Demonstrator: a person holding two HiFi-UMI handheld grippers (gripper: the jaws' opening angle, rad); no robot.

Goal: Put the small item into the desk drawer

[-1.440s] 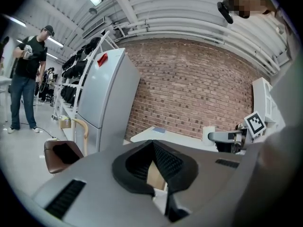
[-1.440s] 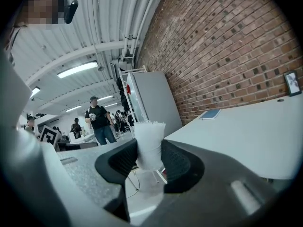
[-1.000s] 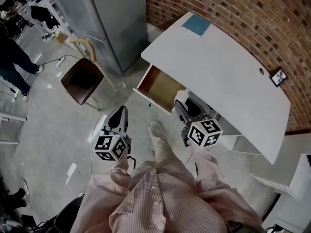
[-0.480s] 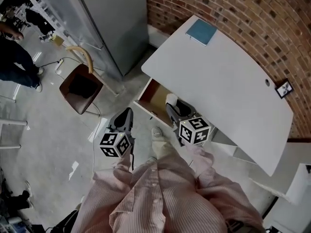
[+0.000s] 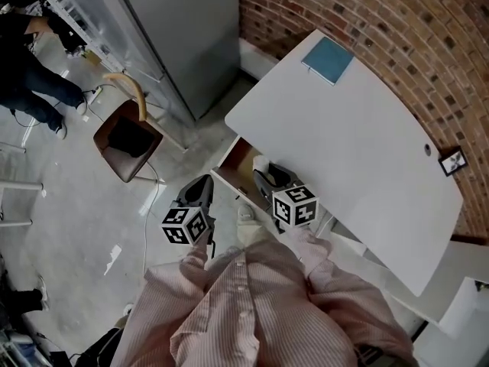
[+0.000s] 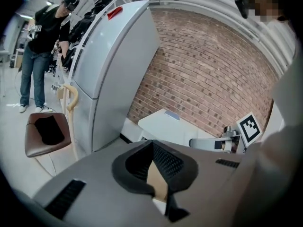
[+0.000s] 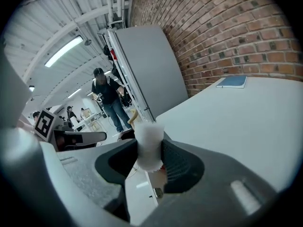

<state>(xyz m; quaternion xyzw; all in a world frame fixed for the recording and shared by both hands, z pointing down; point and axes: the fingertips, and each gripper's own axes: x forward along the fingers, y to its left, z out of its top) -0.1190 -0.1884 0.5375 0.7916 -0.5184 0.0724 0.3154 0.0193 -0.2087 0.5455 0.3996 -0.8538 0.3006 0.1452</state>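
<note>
Pink-striped buttoned shirt [image 5: 243,312]; grey left gripper [image 5: 200,188] and right gripper [image 5: 264,176] carry marker cubes [image 5: 186,225].

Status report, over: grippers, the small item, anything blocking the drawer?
Right gripper shut on small white item, at the open drawer. Left gripper shut, empty. Nothing seen blocking.

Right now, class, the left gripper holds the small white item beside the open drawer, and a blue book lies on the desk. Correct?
No: the right gripper holds the small white item, as the right gripper view shows. The drawer is open; the blue book lies on the desk.
</note>
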